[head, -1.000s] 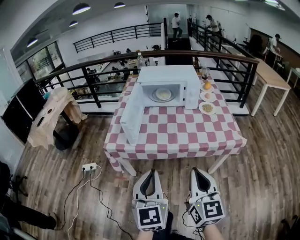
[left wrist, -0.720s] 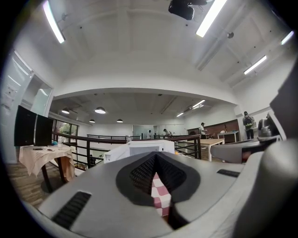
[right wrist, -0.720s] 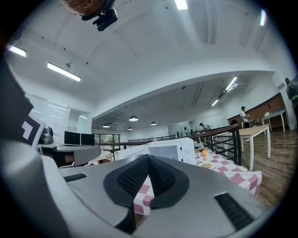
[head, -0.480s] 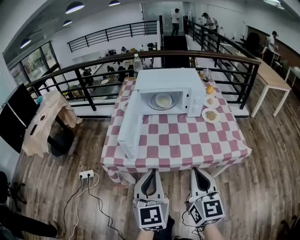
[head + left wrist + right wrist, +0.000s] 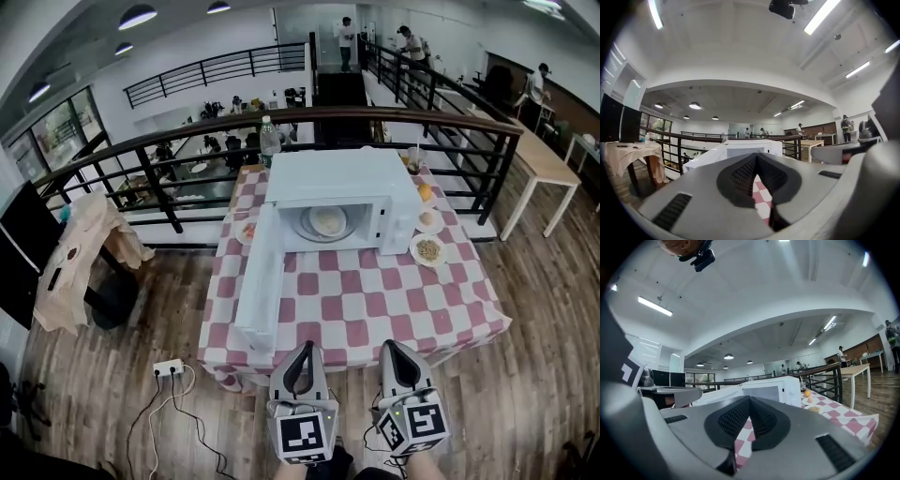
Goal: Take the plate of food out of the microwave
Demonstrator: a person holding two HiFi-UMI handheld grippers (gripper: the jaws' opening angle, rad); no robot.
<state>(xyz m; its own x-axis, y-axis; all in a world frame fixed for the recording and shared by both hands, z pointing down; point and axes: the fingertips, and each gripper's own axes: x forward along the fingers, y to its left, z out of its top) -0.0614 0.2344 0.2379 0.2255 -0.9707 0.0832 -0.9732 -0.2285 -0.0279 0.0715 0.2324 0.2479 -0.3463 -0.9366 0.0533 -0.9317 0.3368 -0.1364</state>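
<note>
**Plate still in the oven, both grippers short of the table**

The plate of food (image 5: 327,221) sits on the turntable inside the white microwave (image 5: 342,178), which stands at the far side of the checked tablecloth (image 5: 375,309). The microwave door (image 5: 260,281) is swung fully open to the left, so the cavity faces the person.

Both tools are at the table's near edge, pointing level at the oven and well apart from the plate. The left gripper (image 5: 305,347) has its jaws pressed together with nothing in them, and so does the right gripper (image 5: 389,344).

The plate lies straight ahead across the cloth, more nearly in line with the left gripper than the right. The open door runs along the left gripper's outer side, so that approach looks tighter. Either tool would have to spread its jaws before reaching the plate's rim.
</note>
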